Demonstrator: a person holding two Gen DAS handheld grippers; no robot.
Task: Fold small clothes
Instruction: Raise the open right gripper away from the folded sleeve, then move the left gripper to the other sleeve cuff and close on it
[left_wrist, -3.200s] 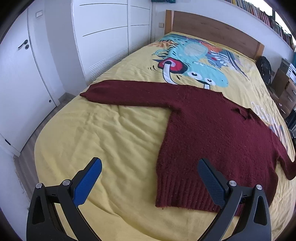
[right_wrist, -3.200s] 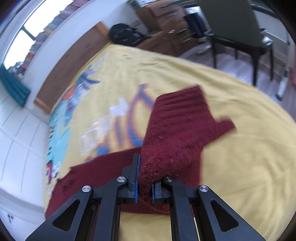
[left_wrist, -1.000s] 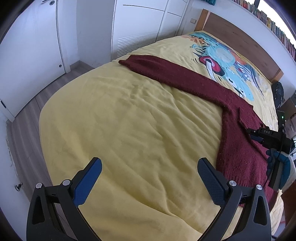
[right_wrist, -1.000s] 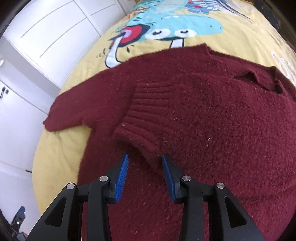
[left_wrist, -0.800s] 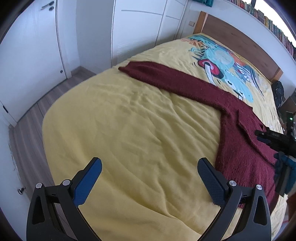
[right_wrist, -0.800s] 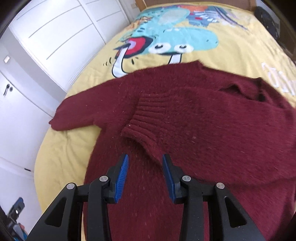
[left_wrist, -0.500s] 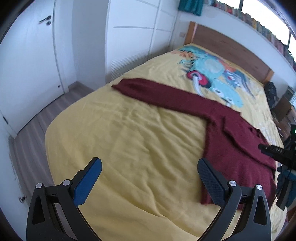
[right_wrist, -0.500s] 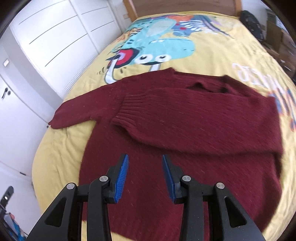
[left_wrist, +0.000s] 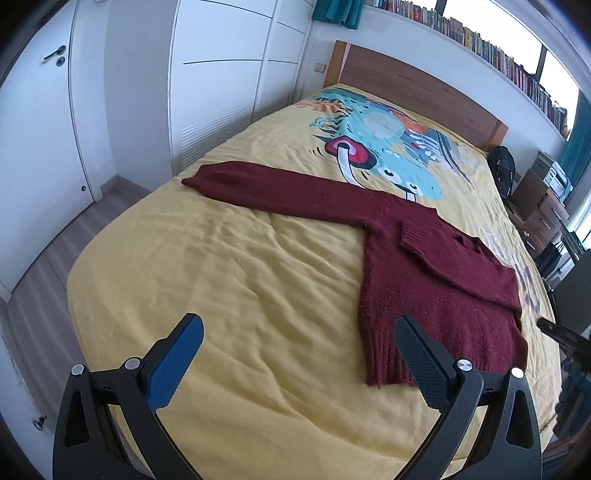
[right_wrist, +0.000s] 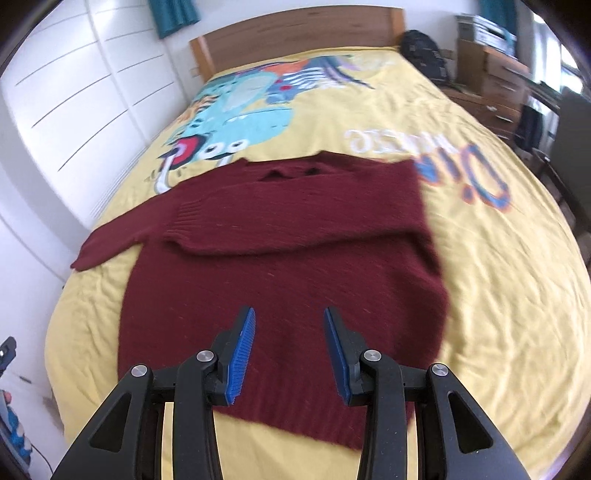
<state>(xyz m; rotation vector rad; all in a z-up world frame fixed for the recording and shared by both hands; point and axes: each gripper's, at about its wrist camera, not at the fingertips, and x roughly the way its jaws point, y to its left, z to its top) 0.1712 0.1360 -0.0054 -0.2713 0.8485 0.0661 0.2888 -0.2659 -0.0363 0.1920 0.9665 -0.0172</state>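
Observation:
A dark red knitted sweater (left_wrist: 424, 280) lies flat on the yellow bedspread (left_wrist: 229, 280). One sleeve (left_wrist: 273, 186) stretches out toward the wardrobe side. The other sleeve (right_wrist: 280, 229) is folded across the chest, its ribbed cuff (left_wrist: 412, 236) lying on the body. My left gripper (left_wrist: 295, 354) is wide open and empty above the bedspread near the sweater's hem. My right gripper (right_wrist: 290, 343) is open and empty, above the lower part of the sweater (right_wrist: 280, 295).
The bed has a wooden headboard (left_wrist: 417, 86) and a cartoon print (right_wrist: 240, 110). White wardrobe doors (left_wrist: 221, 74) and a room door (left_wrist: 37, 110) stand on one side. A wooden dresser (right_wrist: 495, 77), a black backpack (right_wrist: 424, 55) and a dark chair (right_wrist: 572, 129) stand on the other.
My right gripper let go of the sleeve it had laid across the chest and pulled back toward the hem. My left gripper stayed open and swung to face the sweater.

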